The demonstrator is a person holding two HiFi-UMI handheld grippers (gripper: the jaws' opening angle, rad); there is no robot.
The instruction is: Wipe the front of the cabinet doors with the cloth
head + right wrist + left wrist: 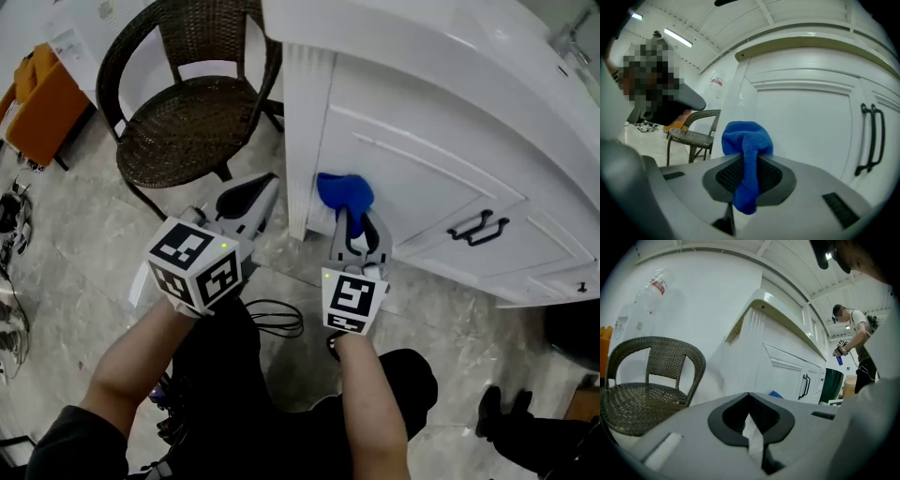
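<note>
Both claws closed: right gripper clamped on cloth, left gripper empty. Best to press cloth flat on left cabinet door & sweep w/ even overlapping strokes, skirting handles.

Pale marbled floor with a dark wicker chair beside a white cabinet.

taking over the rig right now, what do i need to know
Right gripper: shut on the blue cloth, low at the chair-side edge of the first cabinet door; can't tell if it touches.
Left gripper: shut, holding nothing, off the cabinet toward the chair.
Done: no wiped area can be told.
Left: wipe across this door toward the handles, then the second door.
</note>
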